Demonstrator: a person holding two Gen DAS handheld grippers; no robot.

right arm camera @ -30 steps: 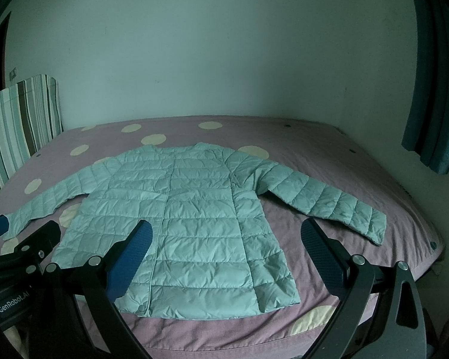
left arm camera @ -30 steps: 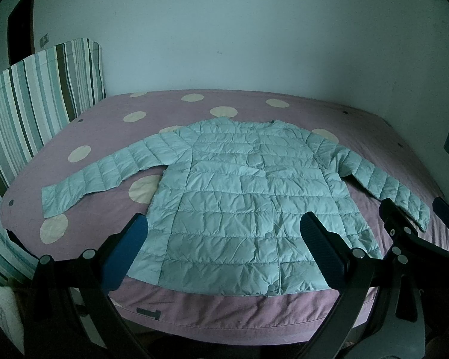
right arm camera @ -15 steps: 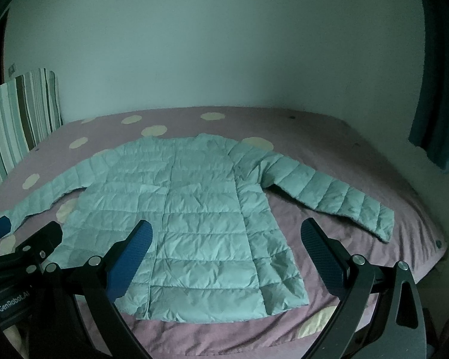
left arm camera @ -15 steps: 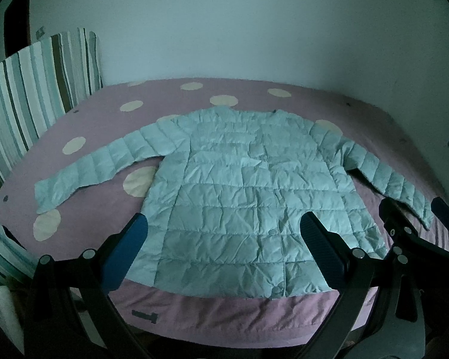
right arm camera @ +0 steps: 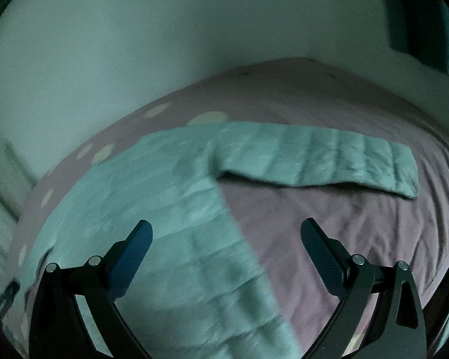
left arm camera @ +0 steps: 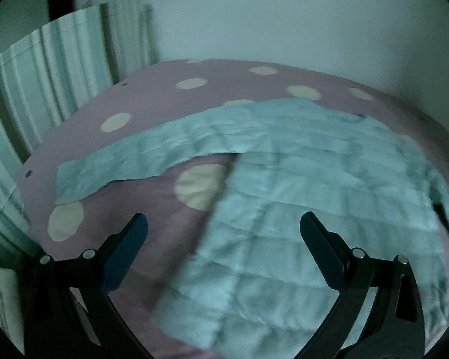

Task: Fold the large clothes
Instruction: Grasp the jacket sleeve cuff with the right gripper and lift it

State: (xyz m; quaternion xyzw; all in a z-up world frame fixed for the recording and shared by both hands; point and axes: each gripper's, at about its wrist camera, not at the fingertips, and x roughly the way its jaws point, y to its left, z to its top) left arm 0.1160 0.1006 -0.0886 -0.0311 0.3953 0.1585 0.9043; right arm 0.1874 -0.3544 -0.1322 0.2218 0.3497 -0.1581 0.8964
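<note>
We're over the big bed with its mauve sheet dotted in cream circles (left arm camera: 152,95), and it fills both views, running back to a plain pale wall (left arm camera: 284,15). At the bed's left side stands a striped cushioned panel (left arm camera: 60,68), upright against the edge.

Spread flat across the sheet lies the pale mint quilted puffer jacket (left arm camera: 299,194), front up. Its one sleeve (left arm camera: 128,161) stretches out toward the striped panel; in the right wrist view the other sleeve (right arm camera: 329,161) reaches across bare mauve sheet toward a dark teal curtain (right arm camera: 446,30) in the far corner. Both pictures are blurred, so the stitching detail escapes us.

Now the tools. Our left gripper (left arm camera: 224,233) hangs above the jacket's left side seam, jaws spread wide, nothing between them. Our right gripper (right arm camera: 226,237) hangs above the jacket's right side edge, jaws likewise spread wide and holding nothing.
</note>
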